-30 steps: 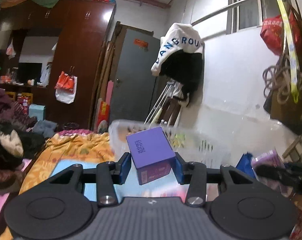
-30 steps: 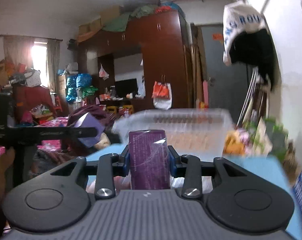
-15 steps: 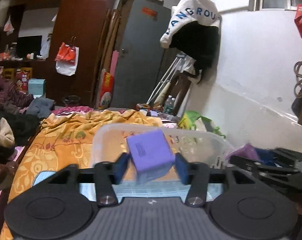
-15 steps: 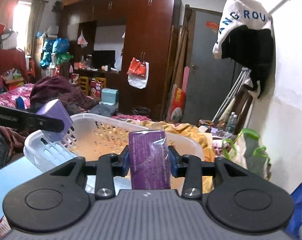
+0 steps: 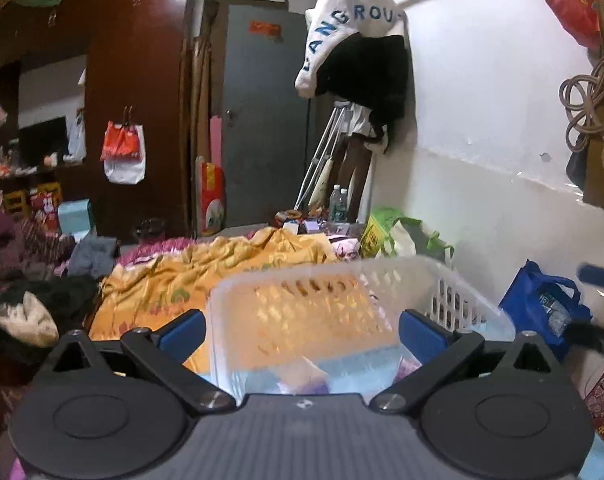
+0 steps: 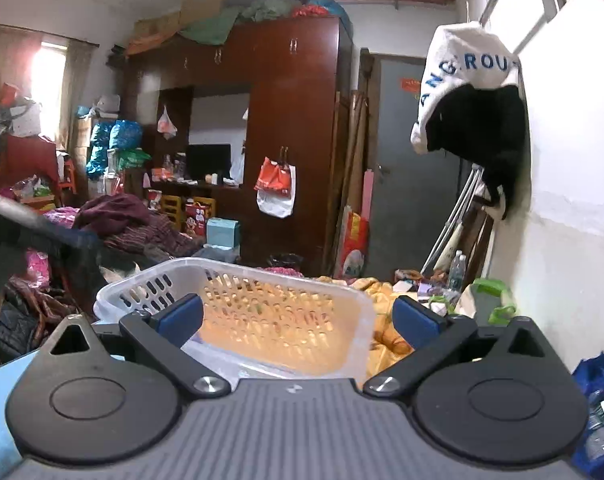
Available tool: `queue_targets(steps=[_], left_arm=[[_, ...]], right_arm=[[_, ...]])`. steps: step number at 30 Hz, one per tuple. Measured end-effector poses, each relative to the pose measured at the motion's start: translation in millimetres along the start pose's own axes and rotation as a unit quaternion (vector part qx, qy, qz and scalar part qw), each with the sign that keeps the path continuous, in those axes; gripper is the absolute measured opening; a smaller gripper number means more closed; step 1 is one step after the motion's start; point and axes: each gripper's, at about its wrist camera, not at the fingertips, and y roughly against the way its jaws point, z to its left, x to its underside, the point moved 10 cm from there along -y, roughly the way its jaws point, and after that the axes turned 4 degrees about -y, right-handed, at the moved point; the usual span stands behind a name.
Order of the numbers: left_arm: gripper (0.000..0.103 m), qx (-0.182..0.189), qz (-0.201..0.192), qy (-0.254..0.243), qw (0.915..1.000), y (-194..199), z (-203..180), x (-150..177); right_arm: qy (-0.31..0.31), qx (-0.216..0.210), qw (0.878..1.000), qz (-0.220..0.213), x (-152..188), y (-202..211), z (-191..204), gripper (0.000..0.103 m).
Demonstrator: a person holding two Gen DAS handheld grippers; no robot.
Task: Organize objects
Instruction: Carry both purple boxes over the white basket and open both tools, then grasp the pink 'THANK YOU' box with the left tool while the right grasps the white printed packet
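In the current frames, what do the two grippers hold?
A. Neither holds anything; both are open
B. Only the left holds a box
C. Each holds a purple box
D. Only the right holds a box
A: the left gripper and right gripper both stand wide open with only the white basket showing between their fingers.

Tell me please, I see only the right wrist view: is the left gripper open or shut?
Observer: Open. The left gripper has its jaws wide apart, with nothing between them.
Operator: Is something inside the basket? My view hides its floor.
Observer: Yes. A blurred purple thing lies low inside the basket, below the left gripper. I cannot tell what it is.
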Motion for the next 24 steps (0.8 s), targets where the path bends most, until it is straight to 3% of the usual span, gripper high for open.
queue_targets(steps=[6,10,14,18,21,24], left_arm=[[0.103,-0.046,0.016,-0.086,0.9951,-32.3,2.1,-31.9],[0.097,-0.033,0.016,-0.062,0.9974,-35.1,3.9,-20.2],[0.097,-0.019,-0.003,-0.075,0.997,10.9,-16.5,42.1],[0.097,-0.01,0.006,-0.051,0.9986,59.6,-42.1,124.6],[0.097,-0.01,0.03,-0.035,0.9989,73.3,-56.5,179.4],[0.094,-0.018,0.063,-0.025,0.9976,67.3,-59.6,216.3]], right_arm=[[-0.004,0.024,0.999,0.033,13.6,21.7,-10.9,0.103],[-0.022,0.028,0.999,0.024,25.3,30.4,-12.2,0.103],[-0.033,0.027,0.999,0.03,53.9,35.1,-11.2,0.103],[-0.072,0.032,0.997,0.027,91.6,46.6,-16.3,0.103],[-0.115,0.025,0.992,0.047,127.8,51.1,-17.9,0.103],[-0.121,0.023,0.99,0.07,153.1,51.0,-12.8,0.103]])
